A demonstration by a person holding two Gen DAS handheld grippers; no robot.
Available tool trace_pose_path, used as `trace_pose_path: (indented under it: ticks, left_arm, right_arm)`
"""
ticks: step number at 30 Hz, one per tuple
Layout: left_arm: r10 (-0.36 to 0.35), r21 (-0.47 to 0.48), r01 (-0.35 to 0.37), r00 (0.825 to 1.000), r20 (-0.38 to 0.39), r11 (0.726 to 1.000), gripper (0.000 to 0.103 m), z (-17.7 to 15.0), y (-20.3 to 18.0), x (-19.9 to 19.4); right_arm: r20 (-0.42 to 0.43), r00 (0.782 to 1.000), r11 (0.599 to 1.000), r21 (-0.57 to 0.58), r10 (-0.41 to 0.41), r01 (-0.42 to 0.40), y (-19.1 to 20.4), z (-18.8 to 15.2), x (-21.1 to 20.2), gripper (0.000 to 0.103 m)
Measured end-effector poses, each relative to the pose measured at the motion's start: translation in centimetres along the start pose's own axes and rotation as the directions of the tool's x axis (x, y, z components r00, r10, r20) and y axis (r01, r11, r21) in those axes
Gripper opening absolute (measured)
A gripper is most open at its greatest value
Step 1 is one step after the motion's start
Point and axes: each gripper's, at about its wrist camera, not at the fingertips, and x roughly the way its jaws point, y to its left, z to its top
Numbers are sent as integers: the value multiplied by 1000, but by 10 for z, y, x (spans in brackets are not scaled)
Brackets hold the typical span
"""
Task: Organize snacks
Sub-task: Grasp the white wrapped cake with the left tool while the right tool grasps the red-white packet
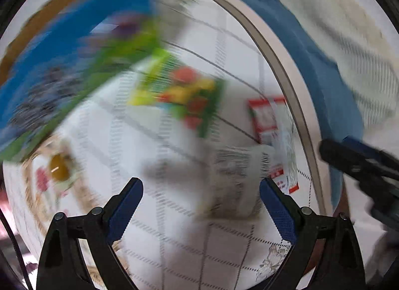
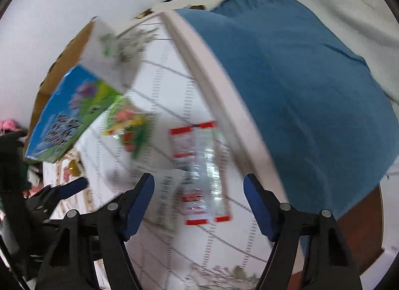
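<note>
Both views are motion-blurred. A green and yellow snack packet (image 1: 179, 95) (image 2: 128, 126) lies mid-table. A clear packet with red bands (image 1: 271, 130) (image 2: 202, 170) lies near the table edge. A pale grey packet (image 1: 234, 180) (image 2: 165, 197) lies beside it. My left gripper (image 1: 200, 190) is open and empty above the grey packet. My right gripper (image 2: 198, 187) is open and empty above the red-banded packet. The left gripper shows at the left of the right wrist view (image 2: 74, 185). The right gripper shows at the right of the left wrist view (image 1: 354, 160).
A blue and green box (image 1: 69, 70) (image 2: 67, 115) stands at the table's far left against brown cardboard (image 2: 64, 58). A snack pack with a yellow disc (image 1: 58, 168) lies left. The checked tablecloth (image 1: 174, 240) covers the table. The person's blue trousers (image 2: 299, 90) are beyond the table edge (image 1: 286, 78).
</note>
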Motion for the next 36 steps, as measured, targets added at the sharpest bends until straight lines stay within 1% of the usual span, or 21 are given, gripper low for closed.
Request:
trace_pose_path:
  ticks: [1, 3, 4, 5, 8, 11, 13, 14, 16, 17, 19, 20, 22, 24, 26, 28, 31, 33, 34, 36]
  left_arm:
    - [2, 21, -1, 1000, -13, 1000, 96, 2, -7, 8]
    - [22, 67, -20, 999, -34, 998, 87, 5, -24, 24]
    - [26, 82, -22, 999, -44, 996, 69, 4, -29, 30]
    - [32, 87, -27, 998, -54, 996, 56, 1, -31, 33]
    - [35, 64, -33, 999, -39, 997, 55, -9, -22, 28]
    - [19, -27, -20, 999, -46, 999, 55, -22, 12, 21]
    - [11, -103, -16, 998, -54, 995, 55, -34, 43, 17]
    - [9, -150, -18, 998, -64, 988, 55, -42, 61, 17]
    - [3, -250, -22, 997, -76, 968, 55, -61, 96, 17]
    - [7, -279, -30, 996, -83, 960, 55, -68, 107, 18]
    - [-8, -358, -27, 995, -96, 934, 55, -88, 132, 22]
    - [-14, -390, -24, 995, -94, 921, 55, -97, 140, 23]
    - [-22, -422, -17, 996, -87, 907, 55, -110, 149, 23]
    - [-33, -456, -5, 997, -74, 890, 55, -121, 155, 23]
    - [-52, -481, 14, 997, -64, 876, 56, -129, 159, 26]
    - [-69, -499, 31, 996, -58, 866, 57, -136, 161, 31]
    - [-75, -500, 36, 995, -58, 865, 60, -144, 159, 34]
    - [-85, -502, 45, 995, -57, 864, 66, -155, 157, 38]
    - [-92, -503, 51, 994, -57, 863, 68, -156, 156, 38]
    - [-93, -504, 52, 994, -57, 862, 71, -149, 154, 39]
  right_arm:
    - [4, 1000, 1000, 13, -8, 8, -8, 2, 1, 76]
    - [7, 1000, 999, 21, -30, 30, -18, 0, 1, 76]
    - [7, 999, 999, 27, -34, 34, -23, -1, 1, 77]
    - [5, 999, 999, 30, -36, 36, -26, -2, 2, 77]
    - [-1, 999, 999, 18, -36, 36, -24, -4, 8, 77]
    - [-22, 1000, 1000, -3, -15, 15, -13, -4, 25, 77]
    - [-44, 999, 999, -32, -6, 5, 0, -1, 40, 77]
    - [-52, 999, 999, -50, -8, 5, 7, 0, 49, 77]
    - [-80, 997, 997, -80, -6, 0, 19, 3, 69, 77]
    - [-94, 995, 995, -99, -19, 10, 25, 4, 80, 77]
    - [-119, 991, 990, -131, -66, 50, 35, 5, 99, 77]
    - [-118, 990, 988, -140, -82, 65, 40, 4, 105, 76]
    - [-103, 991, 983, -170, -87, 68, 54, 0, 106, 64]
    - [-110, 991, 975, -216, -69, 44, 75, -8, 104, 60]
    - [-137, 988, 960, -279, -69, 28, 100, -21, 105, 59]
    - [-158, 984, 931, -364, -77, 15, 127, -38, 107, 59]
    - [-171, 980, 893, -450, -97, 10, 161, -58, 111, 59]
    - [-165, 982, 901, -433, -89, 9, 166, -59, 111, 60]
    - [-169, 982, 910, -415, -82, 4, 166, -57, 111, 63]
    - [-177, 981, 925, -379, -77, 5, 161, -53, 112, 64]
